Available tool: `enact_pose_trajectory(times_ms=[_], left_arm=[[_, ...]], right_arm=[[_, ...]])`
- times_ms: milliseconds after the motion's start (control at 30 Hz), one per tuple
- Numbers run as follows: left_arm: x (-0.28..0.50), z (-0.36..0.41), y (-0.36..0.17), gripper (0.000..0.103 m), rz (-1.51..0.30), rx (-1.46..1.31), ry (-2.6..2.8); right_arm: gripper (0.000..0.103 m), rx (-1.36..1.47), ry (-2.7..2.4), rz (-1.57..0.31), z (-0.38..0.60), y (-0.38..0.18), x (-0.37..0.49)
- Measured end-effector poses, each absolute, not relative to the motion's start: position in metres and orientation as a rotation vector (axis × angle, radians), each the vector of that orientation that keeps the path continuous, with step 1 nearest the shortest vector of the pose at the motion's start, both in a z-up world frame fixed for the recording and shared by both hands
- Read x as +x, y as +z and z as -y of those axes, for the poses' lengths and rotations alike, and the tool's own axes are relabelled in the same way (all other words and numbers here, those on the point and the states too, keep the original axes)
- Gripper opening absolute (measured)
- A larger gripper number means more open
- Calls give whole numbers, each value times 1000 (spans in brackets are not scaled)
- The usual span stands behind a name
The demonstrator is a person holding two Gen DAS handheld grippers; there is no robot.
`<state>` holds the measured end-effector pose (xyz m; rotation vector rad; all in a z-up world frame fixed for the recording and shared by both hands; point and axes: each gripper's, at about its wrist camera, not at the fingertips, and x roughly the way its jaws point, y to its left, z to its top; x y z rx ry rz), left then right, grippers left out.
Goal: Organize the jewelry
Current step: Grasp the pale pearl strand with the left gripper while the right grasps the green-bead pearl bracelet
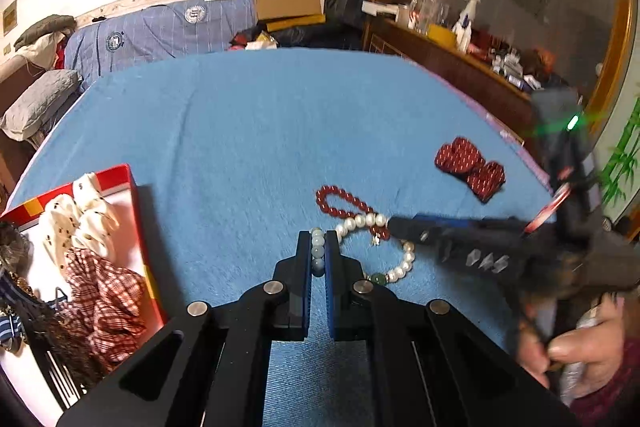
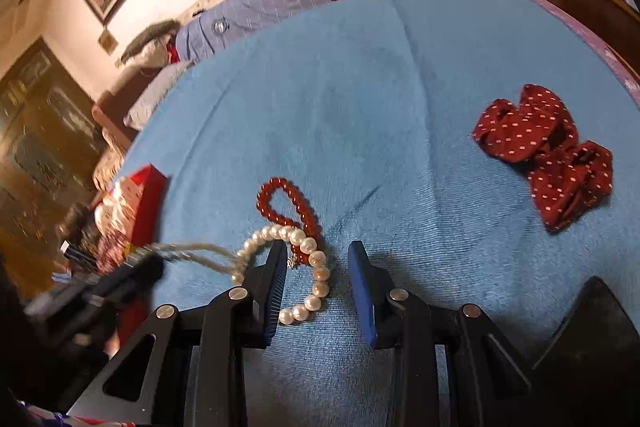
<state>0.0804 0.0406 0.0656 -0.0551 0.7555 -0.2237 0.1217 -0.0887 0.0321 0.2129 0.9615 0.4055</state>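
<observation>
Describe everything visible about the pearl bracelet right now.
The pearl bracelet is a loop of round, glossy white pearls, with pale bluish beads and a dark green bead on one stretch. It lies on the blue cloth, overlapping the red bead bracelet. The left hand-held gripper is shut on its pale beads; the right hand-held gripper is open, straddling the pearl side.
</observation>
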Motion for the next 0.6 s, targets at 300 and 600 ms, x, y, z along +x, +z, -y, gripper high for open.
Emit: enact_pose_trajectory(times_ms=[300,600], left_arm=[[75,-53,77,5,-720,-100,-220],[68,-56,81,5,-682,-93,-207]], right_arm=[[9,-33,351,-918,62,29,109],[10,195,438,-697,99,77,84]])
